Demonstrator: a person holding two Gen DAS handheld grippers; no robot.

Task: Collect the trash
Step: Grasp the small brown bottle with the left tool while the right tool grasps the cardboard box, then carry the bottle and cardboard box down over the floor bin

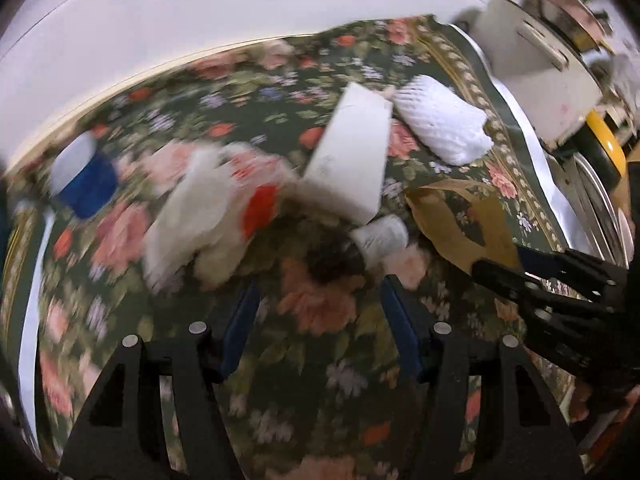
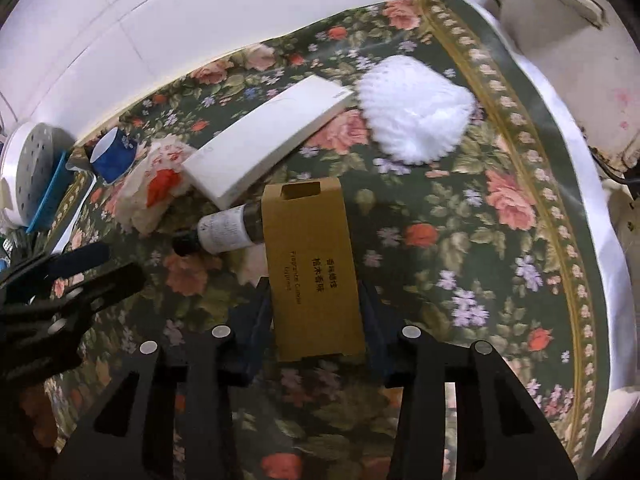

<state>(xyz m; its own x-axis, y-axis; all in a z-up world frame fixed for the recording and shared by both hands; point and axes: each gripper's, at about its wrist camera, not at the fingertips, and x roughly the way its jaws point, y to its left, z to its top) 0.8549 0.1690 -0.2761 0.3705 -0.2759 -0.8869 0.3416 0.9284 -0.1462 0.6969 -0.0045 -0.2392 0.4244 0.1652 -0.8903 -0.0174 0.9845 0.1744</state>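
Cardboard box (image 2: 316,268) lies flat on the flowered tabletop (image 2: 460,208), and the right gripper (image 2: 316,300) has its jaws against both long sides, gripping it. My advice: squeeze gently so the thin card does not buckle, then lift straight up, since the small bottle (image 2: 224,230) touches its far end and could roll. The left gripper (image 1: 316,312) hangs open above the bottle (image 1: 380,238), holding nothing. The box reads "Fragrance Candle" over Chinese characters; the bottle's label is too small to read.

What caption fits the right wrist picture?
Right tongs close around a brown cardboard box on the floral tablecloth, beside a small bottle.
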